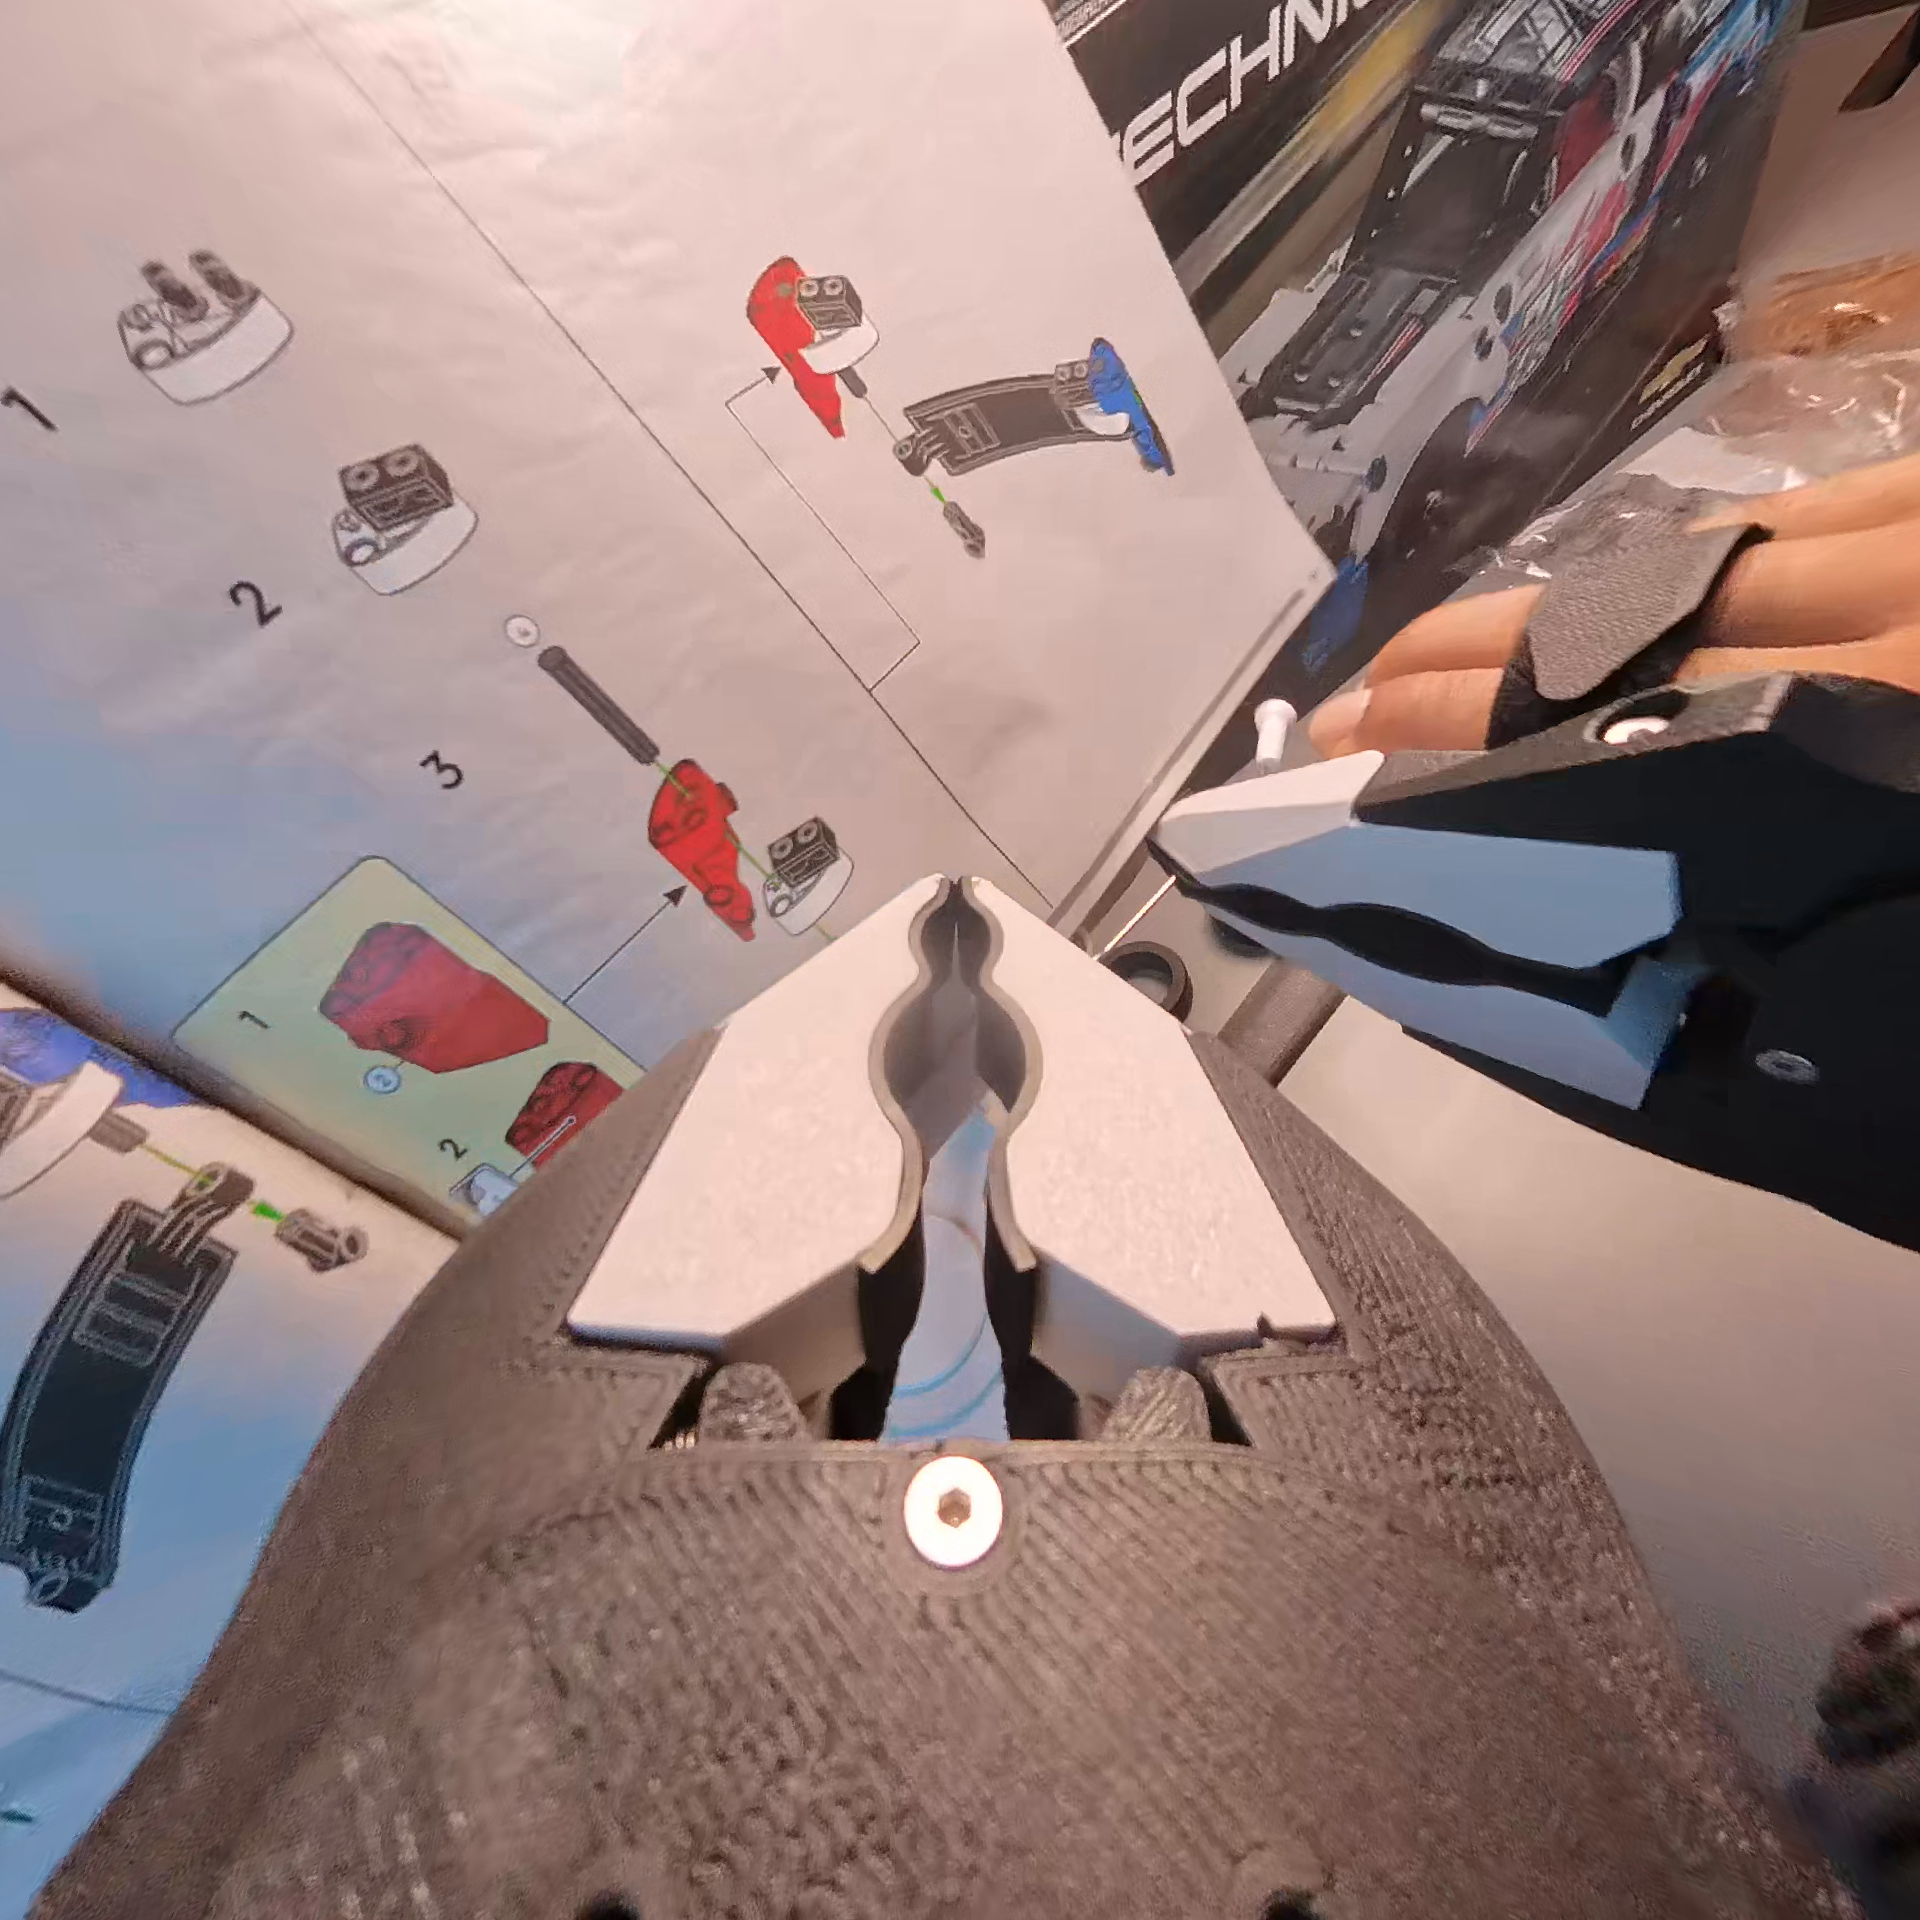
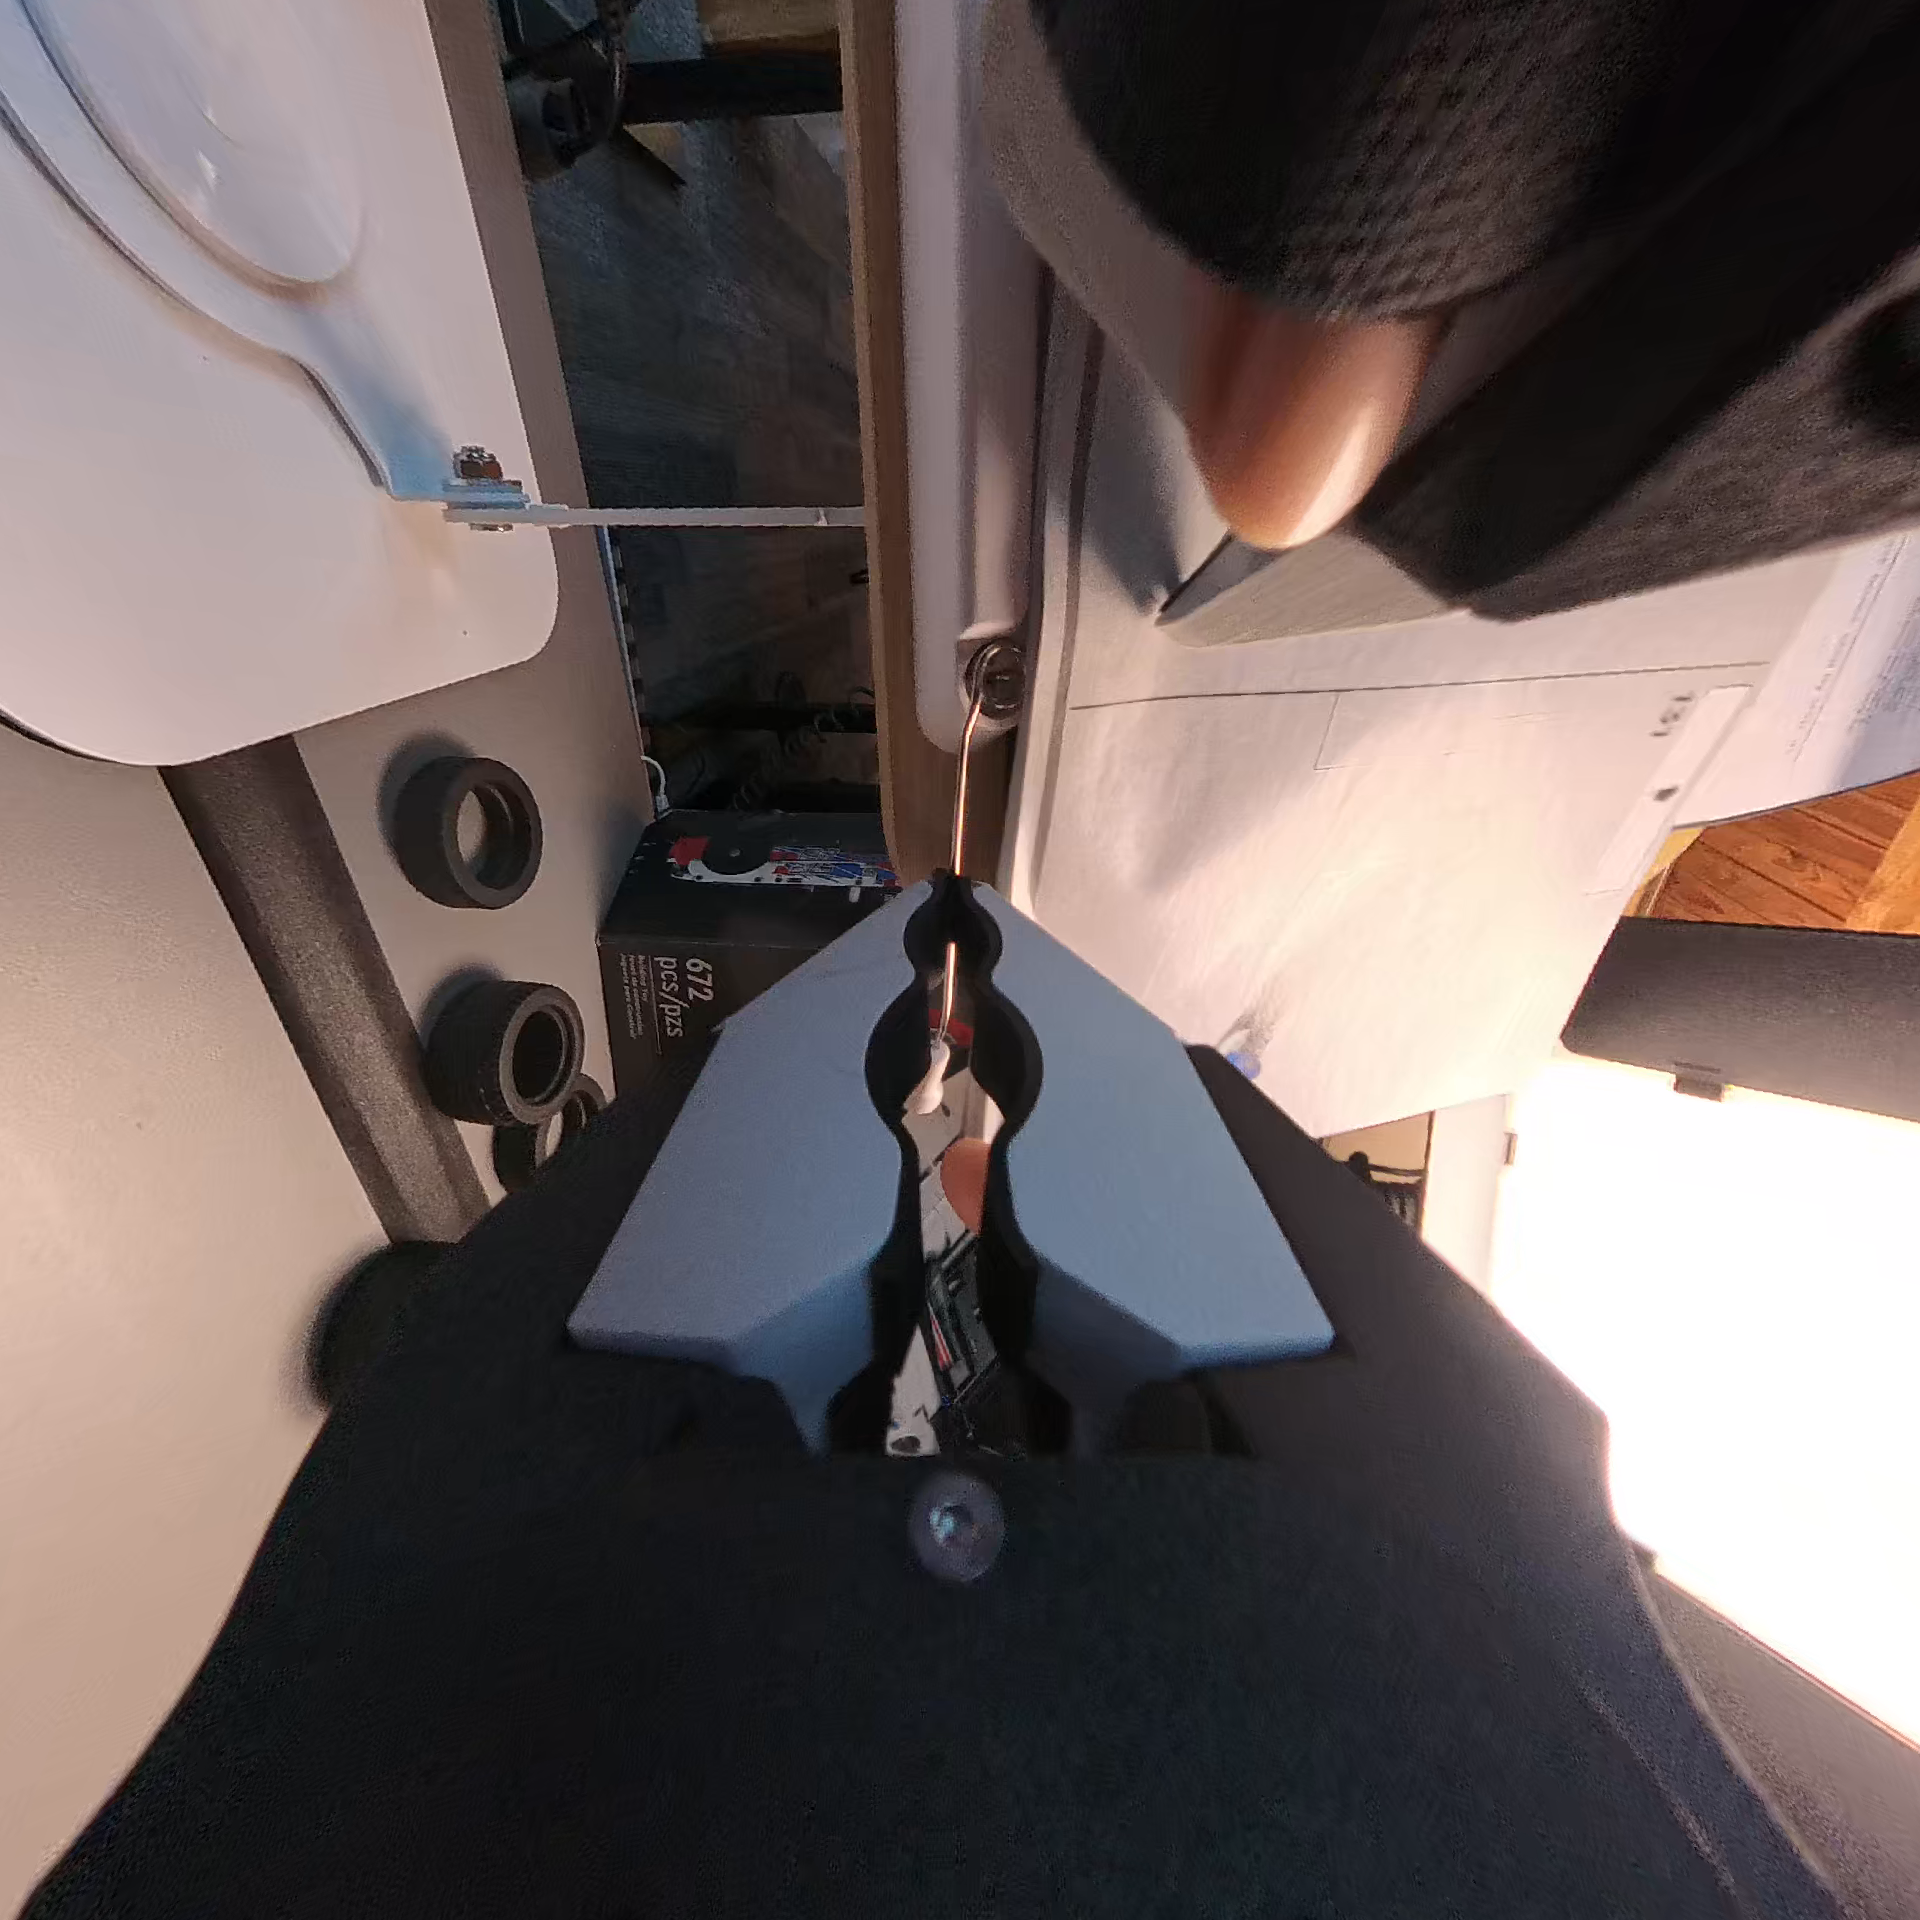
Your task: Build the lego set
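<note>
My left gripper [image 1: 958, 883] is shut and empty, and hovers over the open instruction booklet [image 1: 623, 416], which shows red, black and blue parts. My right gripper [image 1: 1169, 842] reaches in from the right just past the booklet's edge, and its jaws are closed. In its own view [image 2: 954, 883] nothing shows between its tips. A small white pin [image 1: 1273, 727] sits just beyond it, by the bare fingertips of a gloved hand [image 1: 1507, 644]. The pin [image 2: 928, 1091] also shows through the gap between the right fingers, with a fingertip below it.
The black set box [image 1: 1507, 260] stands at the back right, and plastic bags [image 1: 1818, 395] lie beside it. A black tyre [image 1: 1153, 971] lies by the booklet's corner. The right wrist view shows two tyres [image 2: 473, 831] [image 2: 514, 1049], the box [image 2: 727, 935] and a gloved thumb [image 2: 1288, 416] close above. My hands' fingertips stand some 7 cm from each other.
</note>
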`<control>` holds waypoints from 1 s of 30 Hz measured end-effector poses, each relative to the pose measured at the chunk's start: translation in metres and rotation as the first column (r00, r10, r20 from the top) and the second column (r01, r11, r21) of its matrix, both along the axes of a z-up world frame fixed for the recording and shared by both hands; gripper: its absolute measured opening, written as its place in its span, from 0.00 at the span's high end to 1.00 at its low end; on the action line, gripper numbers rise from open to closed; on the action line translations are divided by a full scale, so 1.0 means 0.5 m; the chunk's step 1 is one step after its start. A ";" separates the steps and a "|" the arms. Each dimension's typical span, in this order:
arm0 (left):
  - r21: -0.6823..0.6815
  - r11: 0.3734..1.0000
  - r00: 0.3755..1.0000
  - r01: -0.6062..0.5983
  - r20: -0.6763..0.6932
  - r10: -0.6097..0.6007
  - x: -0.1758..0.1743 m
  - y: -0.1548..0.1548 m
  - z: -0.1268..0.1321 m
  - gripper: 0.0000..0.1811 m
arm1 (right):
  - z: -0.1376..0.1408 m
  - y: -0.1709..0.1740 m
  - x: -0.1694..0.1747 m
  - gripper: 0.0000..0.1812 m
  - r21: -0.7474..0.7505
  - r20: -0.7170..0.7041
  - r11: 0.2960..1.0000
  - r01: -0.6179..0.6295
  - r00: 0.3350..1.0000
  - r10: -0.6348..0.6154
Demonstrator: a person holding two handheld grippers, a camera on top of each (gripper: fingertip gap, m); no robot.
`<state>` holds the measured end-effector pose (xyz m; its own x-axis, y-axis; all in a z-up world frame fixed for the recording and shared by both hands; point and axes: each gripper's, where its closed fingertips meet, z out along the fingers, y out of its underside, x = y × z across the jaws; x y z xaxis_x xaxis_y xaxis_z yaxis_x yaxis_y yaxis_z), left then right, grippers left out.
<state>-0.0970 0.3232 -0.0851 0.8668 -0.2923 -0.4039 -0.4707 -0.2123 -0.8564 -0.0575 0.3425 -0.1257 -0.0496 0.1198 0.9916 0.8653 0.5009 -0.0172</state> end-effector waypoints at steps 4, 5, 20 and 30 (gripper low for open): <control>-0.013 0.998 0.998 -0.061 0.029 0.061 -0.011 0.032 -0.005 1.00 | 0.002 -0.010 0.003 1.00 0.002 -0.089 1.000 -0.009 0.996 0.009; -0.018 0.998 0.997 -0.066 0.036 0.066 -0.012 0.035 -0.005 1.00 | 0.005 -0.014 0.004 1.00 0.029 -0.091 1.000 -0.008 0.996 0.010; -0.024 0.999 0.999 -0.038 0.026 0.038 -0.009 0.031 -0.006 1.00 | 0.094 0.007 -0.052 0.97 0.281 0.323 0.935 -0.215 0.939 0.119; 0.098 0.992 0.977 -0.083 0.203 0.062 -0.062 -0.024 0.046 1.00 | 0.070 -0.043 -0.028 0.75 -0.525 -0.643 0.776 -0.350 0.761 -0.092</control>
